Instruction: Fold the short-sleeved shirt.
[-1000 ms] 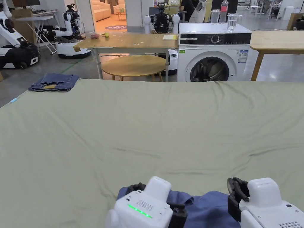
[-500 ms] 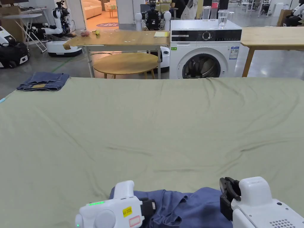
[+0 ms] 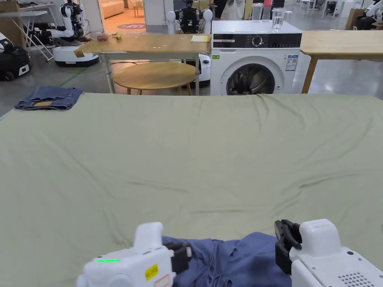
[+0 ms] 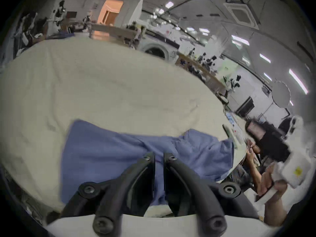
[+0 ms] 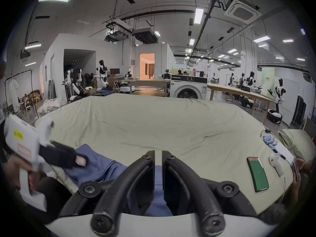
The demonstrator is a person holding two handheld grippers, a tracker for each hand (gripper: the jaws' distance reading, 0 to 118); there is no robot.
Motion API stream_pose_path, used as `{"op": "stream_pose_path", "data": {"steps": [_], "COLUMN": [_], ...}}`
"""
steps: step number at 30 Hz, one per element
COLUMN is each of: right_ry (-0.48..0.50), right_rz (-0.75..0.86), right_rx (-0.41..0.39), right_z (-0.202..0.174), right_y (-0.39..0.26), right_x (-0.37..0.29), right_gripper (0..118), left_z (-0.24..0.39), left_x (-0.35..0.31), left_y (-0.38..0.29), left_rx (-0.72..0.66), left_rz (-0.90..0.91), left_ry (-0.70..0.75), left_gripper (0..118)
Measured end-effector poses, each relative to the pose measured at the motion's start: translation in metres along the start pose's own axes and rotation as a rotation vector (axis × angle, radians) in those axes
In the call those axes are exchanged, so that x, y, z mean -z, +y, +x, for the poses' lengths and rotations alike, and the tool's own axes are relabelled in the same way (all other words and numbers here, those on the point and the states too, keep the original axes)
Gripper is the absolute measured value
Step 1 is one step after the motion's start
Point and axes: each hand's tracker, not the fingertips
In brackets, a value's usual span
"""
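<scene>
A crumpled blue short-sleeved shirt lies at the near edge of the green-sheeted table. It also shows in the left gripper view and in the right gripper view. My left gripper hangs over the shirt's left part, rolled onto its side. Its jaws are shut, with blue cloth seen behind the slit. My right gripper is at the shirt's right edge, its jaws shut too. No pinched cloth shows at either gripper's tips. The left gripper also appears in the right gripper view.
Folded jeans lie at the table's far left corner. A phone and a small white device rest near the right edge. Beyond the table stand a washing machine and wooden tables.
The left gripper has rolled onto its side and shifted left and lower. The head camera has tipped down, so more of the shirt shows. The right gripper has barely moved.
</scene>
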Motion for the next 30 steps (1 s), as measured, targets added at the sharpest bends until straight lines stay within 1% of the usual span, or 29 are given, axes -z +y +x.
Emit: {"op": "stream_pose_path", "data": {"steps": [1,2,3,4,5,6,7,10,11,13,14,15,16,17,18,19,20,21,23,24,26,27,30], "right_ry": [0.001,0.003,0.007,0.01,0.014,0.019,0.021,0.032,0.035,0.039,0.042,0.042,0.044,0.045,0.045,0.042,0.039,0.036,0.029,0.026,0.02,0.019,0.015], "right_rz": [0.0,0.0,0.0,0.001,0.001,0.0,0.0,-0.004,-0.005,-0.008,-0.009,-0.009,-0.009,-0.009,-0.008,-0.008,-0.009,-0.009,-0.012,-0.014,-0.016,-0.019,-0.021], "right_rx": [0.0,0.001,0.005,0.01,0.012,0.011,0.008,0.001,0.001,0.004,0.007,0.009,0.011,0.011,0.009,0.006,0.004,0.005,0.012,0.015,0.02,0.021,0.02], "right_z": [-0.001,-0.002,-0.002,-0.003,-0.005,-0.007,-0.009,-0.013,-0.014,-0.014,-0.015,-0.014,-0.014,-0.014,-0.014,-0.013,-0.012,-0.011,-0.008,-0.007,-0.004,-0.003,-0.003], "right_y": [0.0,0.001,0.001,0.001,0.001,0.001,0.001,0.0,0.0,-0.001,0.0,0.0,0.0,0.0,0.0,0.0,0.0,0.001,0.0,0.0,-0.002,-0.002,-0.002], "right_x": [0.001,0.001,0.002,0.002,0.003,0.003,0.004,0.005,0.006,0.007,0.007,0.007,0.007,0.006,0.006,0.005,0.005,0.005,0.004,0.004,0.005,0.005,0.004], "right_gripper": [6,6,6,6,6,6,6,6,6,6,6,6,6,6,6,6,6,6,6,6,6,6,6], "left_z": [-0.013,-0.03,-0.05,-0.067,-0.08,-0.096,-0.11,-0.149,-0.156,-0.168,-0.165,-0.163,-0.159,-0.152,-0.149,-0.147,-0.143,-0.14,-0.133,-0.13,-0.136,-0.139,-0.161], "left_x": [-0.01,-0.019,-0.024,-0.026,-0.027,-0.034,-0.037,-0.023,-0.013,0.013,0.023,0.031,0.038,0.039,0.041,0.045,0.05,0.054,0.045,0.039,0.027,0.019,-0.011], "left_y": [0.003,0.006,0.008,0.009,0.008,0.009,0.006,-0.014,-0.021,-0.044,-0.051,-0.053,-0.053,-0.052,-0.051,-0.05,-0.05,-0.052,-0.048,-0.044,-0.035,-0.03,-0.015], "left_rx": [-0.033,-0.082,-0.153,-0.201,-0.232,-0.289,-0.337,-0.563,-0.629,-0.782,-0.808,-0.813,-0.824,-0.836,-0.838,-0.82,-0.799,-0.77,-0.764,-0.755,-0.658,-0.626,-0.584], "left_rz": [0.037,0.066,0.081,0.062,0.044,0.138,0.044,-0.013,-0.045,-0.103,-0.055,-0.05,-0.05,-0.054,-0.056,-0.072,-0.094,-0.119,-0.091,-0.084,-0.036,-0.006,0.048], "left_ry": [0.022,0.043,0.044,0.06,0.066,0.041,0.061,-0.081,-0.149,-0.382,-0.525,-0.599,-0.61,-0.557,-0.502,-0.425,-0.353,-0.286,-0.339,-0.32,-0.232,-0.219,-0.145], "left_gripper": [10,43,86,117,118,118,118,118,117,117,116,115,115,109,97,75,37,19,15,14,10,9,9]}}
